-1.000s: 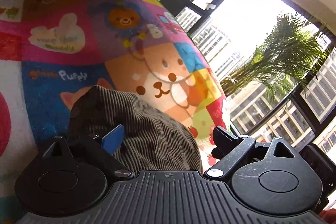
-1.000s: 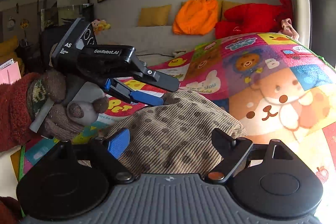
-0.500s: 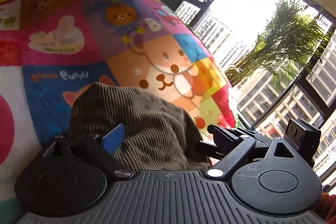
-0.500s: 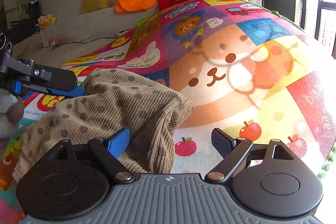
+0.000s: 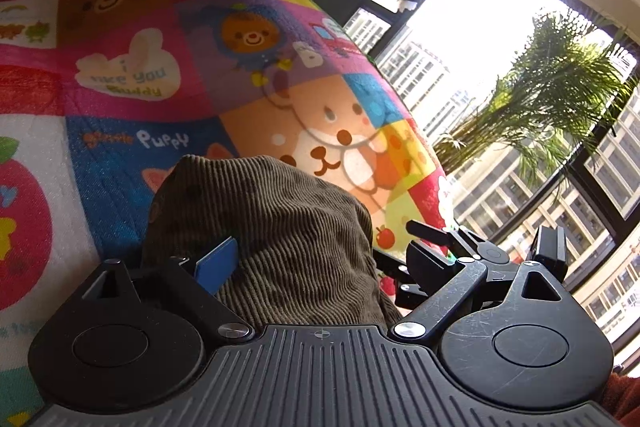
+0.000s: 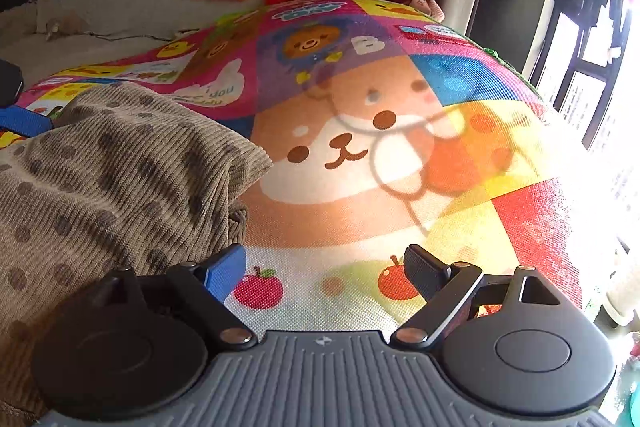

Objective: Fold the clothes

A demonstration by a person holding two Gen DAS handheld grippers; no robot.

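Your left gripper had its jaws spread wide, and the corduroy garment bulged up between its fingers, pressing against the blue-padded left finger; I could not tell whether it reached the right one. Your right gripper was also spread open and held nothing: the garment lay to its left, touching its blue finger pad, with bare play mat between the fingers. In the left wrist view the right gripper showed just beside the cloth's right edge. The garment was brown ribbed corduroy with darker round spots, bunched into a thick fold on the mat. Printed on the mat you could read "Puppy" and "you" in a rabbit-shaped panel.
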